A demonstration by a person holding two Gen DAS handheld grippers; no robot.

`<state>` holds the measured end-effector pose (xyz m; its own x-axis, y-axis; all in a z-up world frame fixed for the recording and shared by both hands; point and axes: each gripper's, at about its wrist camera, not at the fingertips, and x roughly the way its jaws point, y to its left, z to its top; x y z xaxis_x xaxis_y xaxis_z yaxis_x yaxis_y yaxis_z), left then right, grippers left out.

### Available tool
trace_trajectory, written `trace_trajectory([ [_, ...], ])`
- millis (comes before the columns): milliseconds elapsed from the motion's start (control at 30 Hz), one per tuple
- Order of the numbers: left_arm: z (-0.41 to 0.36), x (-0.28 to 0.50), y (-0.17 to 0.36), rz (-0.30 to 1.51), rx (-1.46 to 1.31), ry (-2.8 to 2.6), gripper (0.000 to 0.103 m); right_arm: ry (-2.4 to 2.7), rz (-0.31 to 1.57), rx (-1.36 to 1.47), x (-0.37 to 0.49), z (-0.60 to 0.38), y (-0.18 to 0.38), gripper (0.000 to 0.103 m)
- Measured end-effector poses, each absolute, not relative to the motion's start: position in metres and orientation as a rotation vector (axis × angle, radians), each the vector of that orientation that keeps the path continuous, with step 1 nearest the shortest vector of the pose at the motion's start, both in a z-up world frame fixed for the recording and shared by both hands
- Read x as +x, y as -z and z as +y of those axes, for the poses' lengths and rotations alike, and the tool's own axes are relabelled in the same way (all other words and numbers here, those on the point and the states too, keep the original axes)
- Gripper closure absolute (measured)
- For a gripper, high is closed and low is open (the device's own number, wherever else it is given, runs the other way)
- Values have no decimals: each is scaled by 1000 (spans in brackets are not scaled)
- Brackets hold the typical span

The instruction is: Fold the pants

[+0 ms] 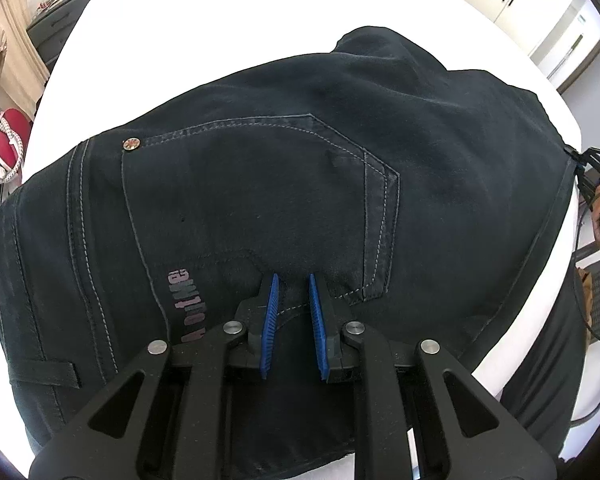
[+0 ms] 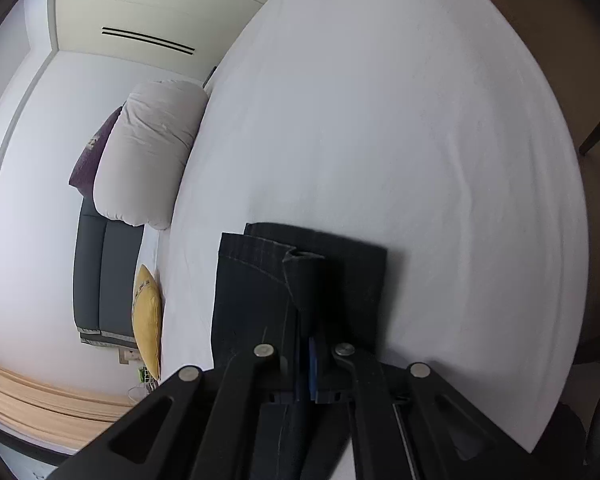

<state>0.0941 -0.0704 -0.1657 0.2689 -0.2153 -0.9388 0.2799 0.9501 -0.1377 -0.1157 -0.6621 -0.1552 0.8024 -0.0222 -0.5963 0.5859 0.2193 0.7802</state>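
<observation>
Dark navy pants lie on the white bed, seat side up, with a back pocket, a copper rivet and pink lettering showing. My left gripper hovers low over the waist area with its blue pads apart, holding nothing. My right gripper is shut on the hem end of the pant legs, which stick out flat past the fingers onto the bed. The right gripper also shows at the far right of the left wrist view, at the pants' edge.
A white pillow, a purple cushion and a yellow cushion lie at the bed's head end against a grey headboard. White wardrobes stand beyond the bed. A grey dresser stands at the left.
</observation>
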Motion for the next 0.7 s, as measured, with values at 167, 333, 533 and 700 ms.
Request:
trace_trajectory([
  [167,-75,94,165,1251,56,339,87,468,524,1285,-122,-667,153,99],
  [333,-65,93,166,1243,38,357,87,484,510,1293,-131,-669,155,100],
  [533,-46,88,168,1229,1,376,87,502,504,1289,-140,-667,154,100],
  [700,-33,87,170,1228,-11,396,87,519,520,1278,-138,-669,152,100],
])
